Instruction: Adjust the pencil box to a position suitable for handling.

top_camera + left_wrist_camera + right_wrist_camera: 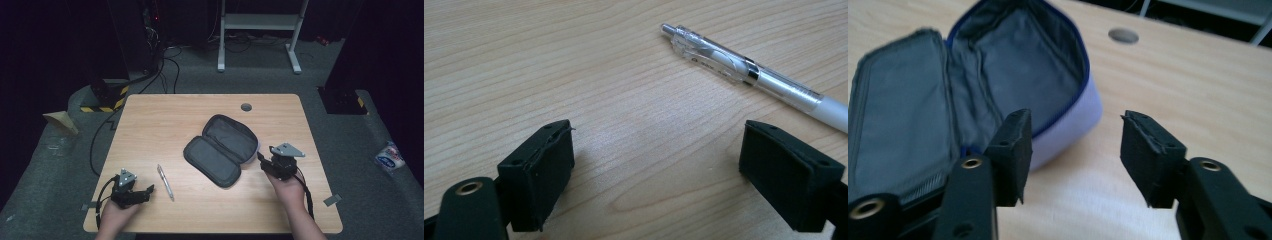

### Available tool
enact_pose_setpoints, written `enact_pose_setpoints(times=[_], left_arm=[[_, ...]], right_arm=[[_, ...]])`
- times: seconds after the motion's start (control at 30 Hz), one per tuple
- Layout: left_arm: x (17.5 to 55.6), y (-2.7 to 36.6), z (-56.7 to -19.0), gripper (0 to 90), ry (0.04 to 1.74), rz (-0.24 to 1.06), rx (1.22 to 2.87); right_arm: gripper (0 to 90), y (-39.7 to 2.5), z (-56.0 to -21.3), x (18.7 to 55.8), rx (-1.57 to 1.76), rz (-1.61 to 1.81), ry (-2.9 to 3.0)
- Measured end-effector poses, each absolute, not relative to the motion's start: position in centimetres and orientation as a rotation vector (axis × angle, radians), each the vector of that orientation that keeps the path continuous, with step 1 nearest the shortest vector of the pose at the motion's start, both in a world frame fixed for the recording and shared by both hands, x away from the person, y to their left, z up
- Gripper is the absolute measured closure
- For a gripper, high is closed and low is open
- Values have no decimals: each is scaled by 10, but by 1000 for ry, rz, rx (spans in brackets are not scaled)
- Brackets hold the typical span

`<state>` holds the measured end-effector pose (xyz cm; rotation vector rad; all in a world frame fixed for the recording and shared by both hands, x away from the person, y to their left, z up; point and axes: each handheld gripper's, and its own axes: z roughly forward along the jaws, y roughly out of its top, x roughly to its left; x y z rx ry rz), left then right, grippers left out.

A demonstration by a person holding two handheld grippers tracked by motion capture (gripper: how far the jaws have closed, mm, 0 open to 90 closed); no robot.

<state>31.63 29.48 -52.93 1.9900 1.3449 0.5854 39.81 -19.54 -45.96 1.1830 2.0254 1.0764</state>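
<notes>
A pen (165, 182) lies on the table (150, 125) toward its near left, just right of the left gripper (145, 192). That gripper rests low on the wood with its fingers (541, 175) spread wide and nothing between them — the pen crosses just beyond the far finger, clip end up in the left gripper view. A case (221, 149) lies unzipped and flat open at the middle of the table, grey lining up. The right gripper (261, 158) sits at the case's right end, its fingers (1013, 150) spread — one finger overlaps the case's rim in the right gripper view, the other is over bare wood.
</notes>
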Motion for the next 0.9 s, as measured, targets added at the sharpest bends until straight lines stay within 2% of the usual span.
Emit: enact_pose_setpoints(times=[0.3, 0.63, 0.8, 0.9], left_arm=[[316, 295, -529, 146, 1345, 584, 1991], [316, 295, -529, 147, 1345, 586, 1989], [317, 295, -529, 146, 1344, 586, 1991], [317, 295, -529, 147, 1342, 586, 1993]], right_arm=[[549, -180, -447, 437, 1202, 1077, 2003], [571, -172, -455, 461, 1245, 1035, 2011], [657, -175, -463, 468, 1285, 1013, 2041], [743, -175, -469, 472, 1308, 997, 2058]])
